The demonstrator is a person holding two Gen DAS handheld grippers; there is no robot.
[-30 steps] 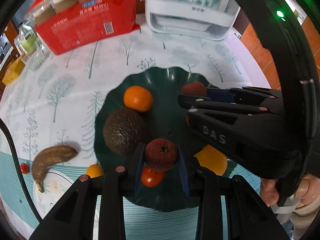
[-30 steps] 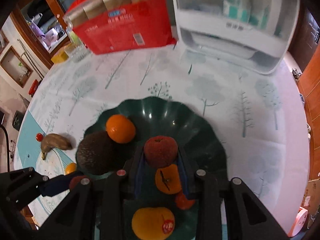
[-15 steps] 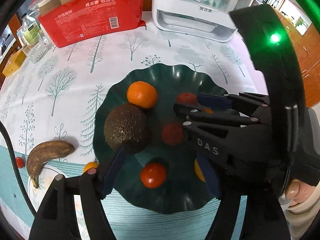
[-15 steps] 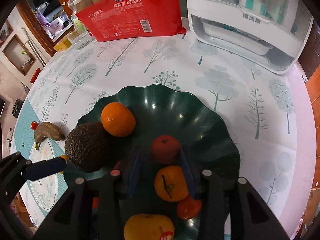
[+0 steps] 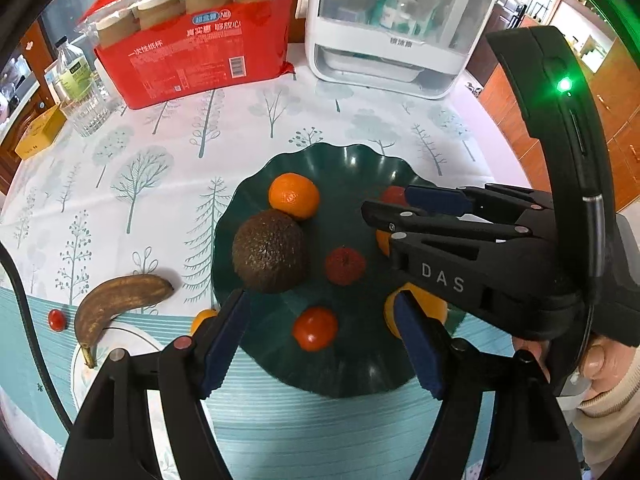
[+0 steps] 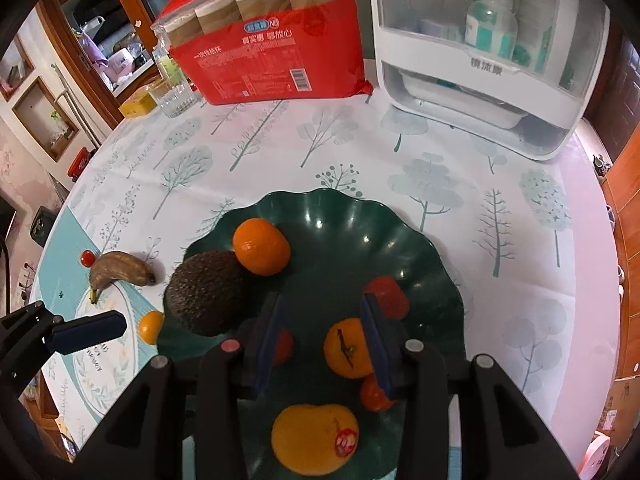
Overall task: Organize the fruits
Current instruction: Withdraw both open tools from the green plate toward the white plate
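Observation:
A dark green scalloped plate (image 5: 360, 160) (image 6: 352, 216) holds an avocado (image 5: 270, 252) (image 6: 204, 292), a mandarin (image 5: 294, 196) (image 6: 262, 246), a red lychee-like fruit (image 5: 345, 265), a second red fruit (image 6: 390, 294), a small tomato (image 5: 315, 329), an orange (image 6: 348, 348) and a yellow stickered orange (image 6: 314, 438). My left gripper (image 5: 324, 344) is open and empty above the plate's near edge. My right gripper (image 6: 324, 336) (image 5: 384, 208) is open and empty over the plate. A brown banana (image 5: 116, 300) (image 6: 120, 270), a small orange fruit (image 6: 150, 326) and a cherry tomato (image 5: 56, 319) lie on the table left of the plate.
A red pack of paper cups (image 5: 192, 52) and a white plastic cabinet (image 5: 392, 40) stand at the back. A glass (image 5: 86, 114) and yellow box (image 5: 38, 132) sit at the back left. A tree-print cloth (image 5: 160, 160) covers the table.
My left gripper opened and let the red fruit go onto the plate, then drew back. My right gripper also opened, leaving its red fruit on the plate, and pulled back a little.

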